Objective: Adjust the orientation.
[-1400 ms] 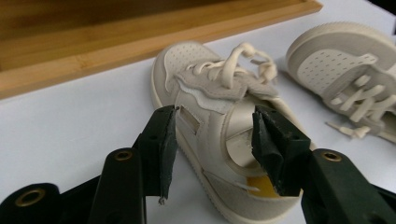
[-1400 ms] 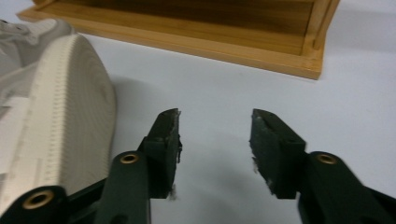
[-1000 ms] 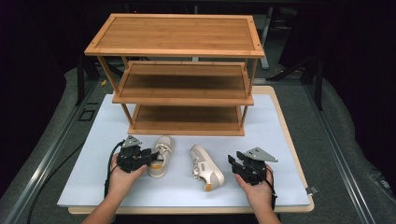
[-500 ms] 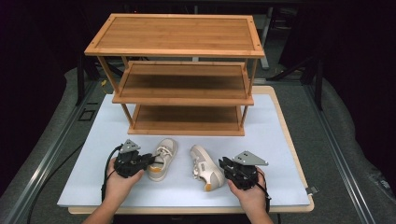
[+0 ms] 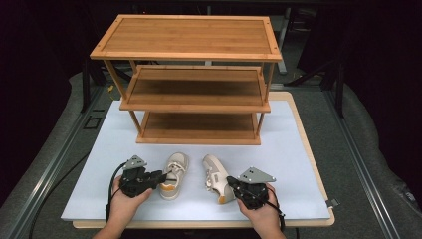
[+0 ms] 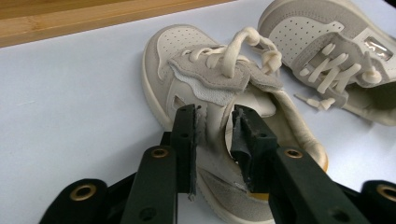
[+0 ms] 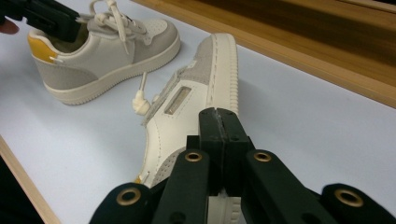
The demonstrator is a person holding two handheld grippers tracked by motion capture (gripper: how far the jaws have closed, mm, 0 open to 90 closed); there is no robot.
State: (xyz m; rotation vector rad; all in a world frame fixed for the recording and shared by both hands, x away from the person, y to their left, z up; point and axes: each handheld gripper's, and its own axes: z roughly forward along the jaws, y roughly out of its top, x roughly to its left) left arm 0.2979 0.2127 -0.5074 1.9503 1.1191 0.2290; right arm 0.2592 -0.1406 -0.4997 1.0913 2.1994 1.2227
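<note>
In the high view, lower centre, two small shoes are lying on the white mat [image 5: 298, 149] in front of the empty wooden rack [image 5: 194, 94], and the work in hand looks like gripping both to carry them onto a shelf.

The left gripper [image 6: 215, 126], at the lower left of the high view, is straddling the near side wall of the left shoe [image 6: 205, 84] by its collar, one jaw outside and one inside. The jaws have just been opening a little and are standing partly apart around the wall, not visibly pinching it. They likely need to close until the wall is clamped before any lift.

The right gripper [image 7: 219, 123] has just been closing and is now fully shut at the heel of the right shoe [image 7: 201, 93], which is tipped on its side. I cannot tell whether any heel material is caught between the jaws. A small test lift would probably show this; if the shoe is staying down, reopen and bite deeper over the heel rim.

Both shoes should be raised level, with the dangling lace [image 7: 140, 93] kept clear of the rack's edge.
</note>
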